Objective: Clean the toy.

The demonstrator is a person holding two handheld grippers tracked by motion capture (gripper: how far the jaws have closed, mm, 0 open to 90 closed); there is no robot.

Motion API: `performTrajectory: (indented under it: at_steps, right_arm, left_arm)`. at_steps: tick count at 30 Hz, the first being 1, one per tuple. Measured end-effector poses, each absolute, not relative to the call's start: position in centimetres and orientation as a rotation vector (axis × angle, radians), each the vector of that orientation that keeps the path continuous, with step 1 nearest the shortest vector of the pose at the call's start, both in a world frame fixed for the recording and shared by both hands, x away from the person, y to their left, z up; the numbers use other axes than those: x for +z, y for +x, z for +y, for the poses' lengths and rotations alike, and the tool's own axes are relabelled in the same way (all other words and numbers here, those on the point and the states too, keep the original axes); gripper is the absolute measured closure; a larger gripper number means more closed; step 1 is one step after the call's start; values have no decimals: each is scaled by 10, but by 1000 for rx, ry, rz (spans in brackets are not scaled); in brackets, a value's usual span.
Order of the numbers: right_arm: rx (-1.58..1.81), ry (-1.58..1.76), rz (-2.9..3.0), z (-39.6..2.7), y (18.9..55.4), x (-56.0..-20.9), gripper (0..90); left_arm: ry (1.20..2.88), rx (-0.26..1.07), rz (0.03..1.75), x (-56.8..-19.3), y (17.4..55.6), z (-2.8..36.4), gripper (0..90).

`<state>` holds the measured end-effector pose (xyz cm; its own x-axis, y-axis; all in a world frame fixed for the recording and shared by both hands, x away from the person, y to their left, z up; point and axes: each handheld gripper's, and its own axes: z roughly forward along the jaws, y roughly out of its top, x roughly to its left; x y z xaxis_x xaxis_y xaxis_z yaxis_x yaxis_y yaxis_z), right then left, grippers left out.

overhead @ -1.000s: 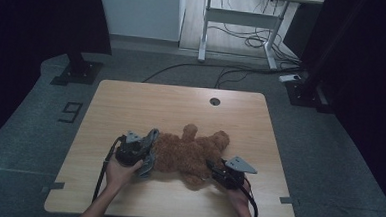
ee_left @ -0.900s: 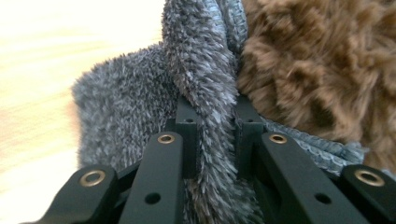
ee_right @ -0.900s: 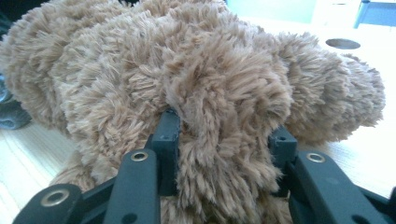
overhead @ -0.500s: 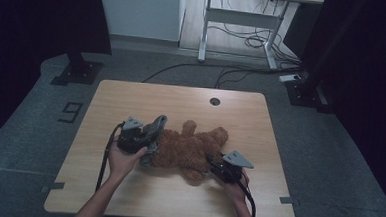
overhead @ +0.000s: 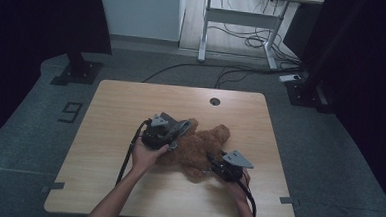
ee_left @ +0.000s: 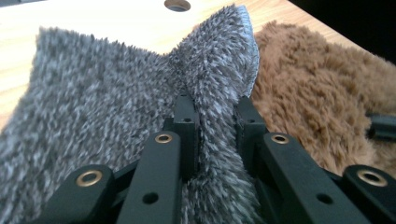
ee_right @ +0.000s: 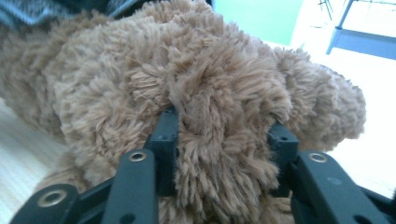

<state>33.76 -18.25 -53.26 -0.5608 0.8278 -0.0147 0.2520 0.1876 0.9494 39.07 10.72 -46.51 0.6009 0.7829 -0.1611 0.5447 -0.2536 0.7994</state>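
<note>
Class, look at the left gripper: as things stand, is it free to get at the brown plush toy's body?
Probably not yet. The left gripper has its jaws shut on a fold of grey fuzzy cloth, so it is occupied. The brown plush toy lies right beside it, with the right gripper clamped on its fur.

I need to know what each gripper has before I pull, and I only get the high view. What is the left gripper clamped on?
Observer: The left gripper pinches a fold of grey fuzzy cloth, not the brown plush toy.
Operator: And the right one?
Observer: The right gripper has a thick tuft of the toy's brown fur between its pads.
Operator: Is the cloth slack?
Observer: It spreads wide to one side of the jaws.
</note>
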Motion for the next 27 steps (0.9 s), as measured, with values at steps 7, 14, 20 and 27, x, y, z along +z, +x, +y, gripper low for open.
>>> performTrajectory:
  at_steps: [7,14,20,27]
  right_arm:
    - [1472,1021,1974,-191,331,-528,426]
    - [1547,982,1987,-205,319,-516,327]
    - [1567,1029,2018,-208,325,-504,202]
    - [1518,1049,2196,-187,334,-518,260]
  left_arm:
    - [1882,340,1014,-479,365,118,775]
    - [1819,384,964,-491,336,121,779]
    - [1780,359,946,-498,318,128,780]
    - [1767,337,944,-501,309,133,779]
